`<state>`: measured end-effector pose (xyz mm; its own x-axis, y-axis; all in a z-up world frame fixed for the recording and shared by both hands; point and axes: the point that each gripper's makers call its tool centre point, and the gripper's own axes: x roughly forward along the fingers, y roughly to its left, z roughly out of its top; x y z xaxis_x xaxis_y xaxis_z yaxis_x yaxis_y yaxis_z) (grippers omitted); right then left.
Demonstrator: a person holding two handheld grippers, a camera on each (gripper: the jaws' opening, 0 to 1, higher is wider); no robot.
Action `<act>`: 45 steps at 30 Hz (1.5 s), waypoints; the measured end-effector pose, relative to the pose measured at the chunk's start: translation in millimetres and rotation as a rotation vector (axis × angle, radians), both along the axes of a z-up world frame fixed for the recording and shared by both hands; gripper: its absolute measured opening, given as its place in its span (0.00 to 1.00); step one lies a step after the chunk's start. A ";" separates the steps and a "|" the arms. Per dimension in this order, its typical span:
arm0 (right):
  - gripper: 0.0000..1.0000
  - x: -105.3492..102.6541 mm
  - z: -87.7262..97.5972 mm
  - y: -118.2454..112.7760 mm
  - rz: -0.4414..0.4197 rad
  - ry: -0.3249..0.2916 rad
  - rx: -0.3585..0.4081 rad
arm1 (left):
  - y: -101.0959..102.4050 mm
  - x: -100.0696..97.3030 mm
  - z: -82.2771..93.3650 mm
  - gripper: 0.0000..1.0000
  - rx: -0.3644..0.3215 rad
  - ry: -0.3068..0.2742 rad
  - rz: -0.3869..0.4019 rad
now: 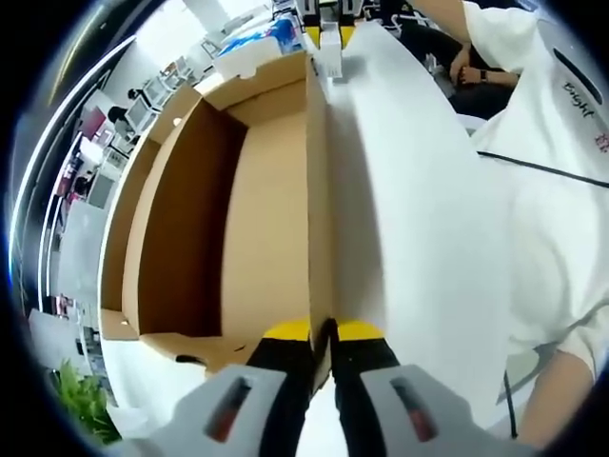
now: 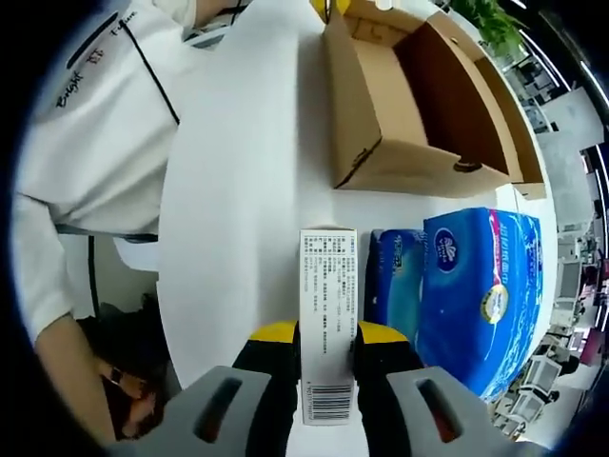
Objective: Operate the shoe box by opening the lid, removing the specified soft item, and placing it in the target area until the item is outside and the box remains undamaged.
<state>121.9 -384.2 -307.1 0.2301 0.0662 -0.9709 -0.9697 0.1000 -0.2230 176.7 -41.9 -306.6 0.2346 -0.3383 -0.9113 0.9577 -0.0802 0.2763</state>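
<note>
Cardboard shoe box (image 1: 219, 228) stands open on the white worktop (image 1: 419, 219), left gripper (image 1: 324, 347) fingers clamped on its wall, right gripper (image 2: 326, 357) fingers clamped on a tissue pack (image 2: 328, 314).

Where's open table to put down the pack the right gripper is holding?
Bare white table lies between the cardboard box and the person's shirt. Right of the held pack it's crowded with blue tissue packs.

Bright, even indoor light, strong fisheye bending.
Glare is seen on the white table (image 1: 419, 190); edges toward 9 o'clock are curved and softened; shadows stay faint.
</note>
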 end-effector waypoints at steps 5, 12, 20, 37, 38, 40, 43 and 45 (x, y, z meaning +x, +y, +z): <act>0.20 2.1 -1.5 2.2 -0.028 -0.005 0.023 | -0.1 0.0 0.0 0.04 -0.001 0.019 0.012; 0.20 0.9 -5.9 1.9 0.000 -0.004 0.009 | -0.1 -0.1 -0.3 0.05 0.002 0.019 0.017; 0.21 2.4 -5.6 0.0 0.001 -0.010 0.009 | 0.0 0.6 -0.5 0.05 0.003 0.021 0.023; 0.22 7.2 4.6 -3.8 0.016 -0.045 -0.025 | -0.1 0.7 -0.7 0.05 0.005 0.027 0.027; 0.21 6.8 5.7 -3.8 0.015 -0.048 -0.026 | -0.1 0.8 -0.7 0.05 0.005 0.027 0.028; 0.21 7.1 8.3 -3.2 0.020 -0.063 -0.023 | 0.0 0.8 -0.8 0.05 0.006 0.026 0.028; 0.21 8.8 11.0 -1.5 0.011 -0.091 -0.012 | -0.1 0.6 -0.7 0.05 0.004 0.024 0.027; 0.20 7.8 13.4 -1.7 0.007 -0.104 -0.012 | -0.1 0.6 -0.6 0.05 0.004 0.022 0.026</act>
